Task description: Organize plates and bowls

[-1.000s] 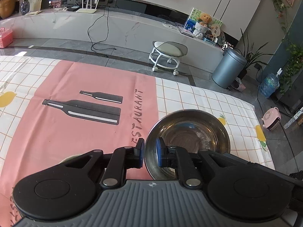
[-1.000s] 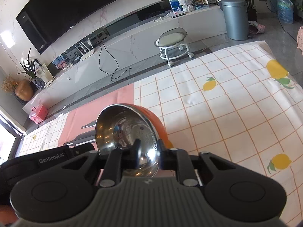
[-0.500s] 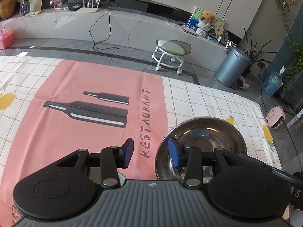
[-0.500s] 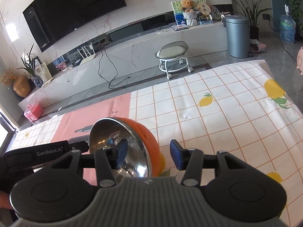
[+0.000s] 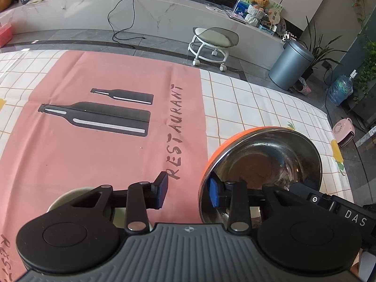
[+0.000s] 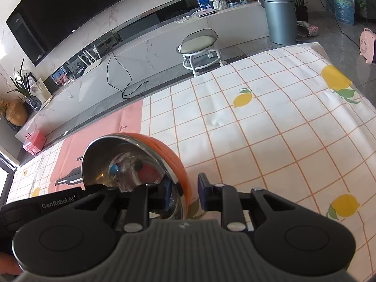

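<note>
Bowl (image 5: 263, 164) is tipped up on its rim near the table's (image 6: 270, 141) front edge, where the pink cloth (image 5: 94, 152) meets the checked one. Its steel mouth faces the table's left side and its orange back the right.

The left gripper (image 5: 188, 192) is closing, one pad inside the bowl and the other still clear of the rim. The right gripper (image 6: 184, 193) is closing astride the orange wall; whether its pads bite yet can't be told. A pale dish (image 5: 70, 199) peeks out beneath the left gripper.
</note>
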`<state>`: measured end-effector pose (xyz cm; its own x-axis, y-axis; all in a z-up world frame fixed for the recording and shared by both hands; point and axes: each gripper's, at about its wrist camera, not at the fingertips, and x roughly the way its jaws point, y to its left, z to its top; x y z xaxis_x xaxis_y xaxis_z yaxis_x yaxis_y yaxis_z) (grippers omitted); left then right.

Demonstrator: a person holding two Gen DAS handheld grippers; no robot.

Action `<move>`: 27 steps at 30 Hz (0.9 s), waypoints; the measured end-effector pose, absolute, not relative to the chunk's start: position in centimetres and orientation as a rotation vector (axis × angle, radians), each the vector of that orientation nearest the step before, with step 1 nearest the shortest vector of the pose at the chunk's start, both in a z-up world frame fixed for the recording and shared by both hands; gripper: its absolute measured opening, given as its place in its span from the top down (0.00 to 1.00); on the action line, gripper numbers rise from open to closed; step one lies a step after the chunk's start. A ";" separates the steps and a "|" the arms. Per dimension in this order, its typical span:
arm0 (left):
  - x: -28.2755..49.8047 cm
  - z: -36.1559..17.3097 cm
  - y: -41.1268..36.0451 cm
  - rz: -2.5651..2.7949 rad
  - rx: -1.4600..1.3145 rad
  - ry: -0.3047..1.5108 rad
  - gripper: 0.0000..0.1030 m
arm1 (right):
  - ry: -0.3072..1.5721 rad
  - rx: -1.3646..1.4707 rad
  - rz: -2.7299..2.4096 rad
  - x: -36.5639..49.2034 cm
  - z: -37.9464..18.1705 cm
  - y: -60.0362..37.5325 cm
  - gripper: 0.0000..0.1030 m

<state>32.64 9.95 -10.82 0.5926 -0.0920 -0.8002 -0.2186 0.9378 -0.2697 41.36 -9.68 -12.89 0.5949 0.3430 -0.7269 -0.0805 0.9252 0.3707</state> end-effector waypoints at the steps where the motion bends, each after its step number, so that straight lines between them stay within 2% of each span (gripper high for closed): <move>1: 32.7 -10.8 9.9 0.071 -0.362 0.941 0.66 | 0.904 0.323 0.252 41.5 -13.0 -9.9 0.79; 2: 32.7 -10.8 9.8 0.066 -0.362 0.940 0.67 | 0.903 0.325 0.251 41.6 -13.1 -9.9 0.79; 7: 33.0 -10.4 9.3 0.022 -0.376 0.949 0.93 | 0.920 0.343 0.241 42.0 -13.6 -10.1 0.79; 9: 32.9 -10.0 9.0 0.021 -0.371 0.953 0.93 | 0.934 0.361 0.245 42.1 -13.6 -10.2 0.90; 12: 32.5 -9.2 8.8 0.023 -0.367 0.946 0.95 | 0.935 0.362 0.241 42.0 -13.0 -10.4 0.91; 27: 27.7 -5.8 9.0 0.048 -0.420 0.931 0.93 | 0.947 0.436 0.260 37.4 -10.3 -11.5 0.93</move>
